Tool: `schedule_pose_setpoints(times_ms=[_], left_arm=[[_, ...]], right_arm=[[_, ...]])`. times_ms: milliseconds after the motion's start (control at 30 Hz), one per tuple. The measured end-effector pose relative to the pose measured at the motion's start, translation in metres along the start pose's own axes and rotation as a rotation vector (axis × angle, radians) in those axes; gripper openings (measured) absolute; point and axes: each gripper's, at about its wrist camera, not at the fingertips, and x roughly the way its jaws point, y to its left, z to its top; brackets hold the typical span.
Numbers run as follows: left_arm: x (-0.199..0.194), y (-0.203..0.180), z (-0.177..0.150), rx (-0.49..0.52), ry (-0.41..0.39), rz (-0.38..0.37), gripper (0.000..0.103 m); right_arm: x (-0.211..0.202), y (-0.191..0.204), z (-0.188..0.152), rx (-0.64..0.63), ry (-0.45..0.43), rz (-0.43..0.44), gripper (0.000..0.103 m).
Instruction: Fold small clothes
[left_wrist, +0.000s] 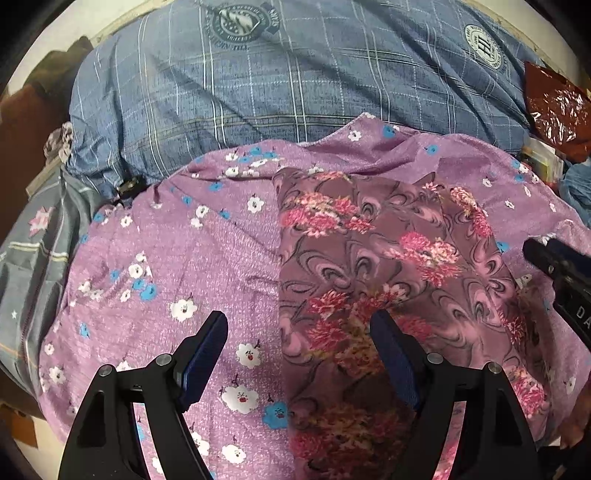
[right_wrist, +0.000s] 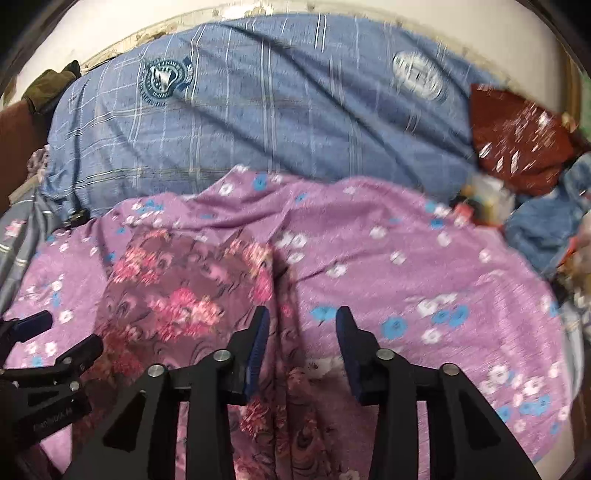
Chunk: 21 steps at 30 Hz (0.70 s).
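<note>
Both grippers over the cloth, nothing pinched.

Left gripper (left_wrist: 297, 343) and right gripper (right_wrist: 301, 328) both have fingers spread, empty. The dark floral cloth (left_wrist: 388, 258) lies on the purple sheet (left_wrist: 207, 258), below the blue pillow (left_wrist: 258, 92), long axis running from the grippers toward the pillow. Risk: a low pinch grabs the sheet as well, dragging both; the right view is blurred, so the edge there is unclear.

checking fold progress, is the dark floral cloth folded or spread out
Folded, it seems: the dark floral cloth lies as a narrow strip with straight side edges.
</note>
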Motion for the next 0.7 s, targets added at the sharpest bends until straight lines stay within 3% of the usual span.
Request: schedule_pose_setpoints(times_ms=[100, 333, 400, 500, 633, 700], left_arm=[[0.005, 0.014, 0.002, -0.026, 0.013, -0.024, 0.079], [0.025, 0.028, 0.007, 0.000, 0.093, -0.148, 0.079], [0.030, 0.031, 0.008, 0.003, 0.105, -0.184, 0.079], [0.040, 0.040, 0.010, -0.010, 0.139, -0.290, 0.079], [0.056, 0.048, 0.012, -0.034, 0.180, -0.379, 0.078], [0.063, 0.051, 0.013, -0.040, 0.186, -0.417, 0.078]], right_arm=[[0.011, -0.025, -0.002, 0.118, 0.075, 0.128, 0.055], [0.036, -0.083, -0.016, 0.389, 0.203, 0.330, 0.060], [0.042, -0.090, -0.019, 0.419, 0.236, 0.392, 0.068], [0.057, -0.091, -0.022, 0.452, 0.306, 0.469, 0.068], [0.067, -0.089, -0.023, 0.442, 0.344, 0.474, 0.068], [0.072, -0.086, -0.023, 0.452, 0.359, 0.519, 0.069]])
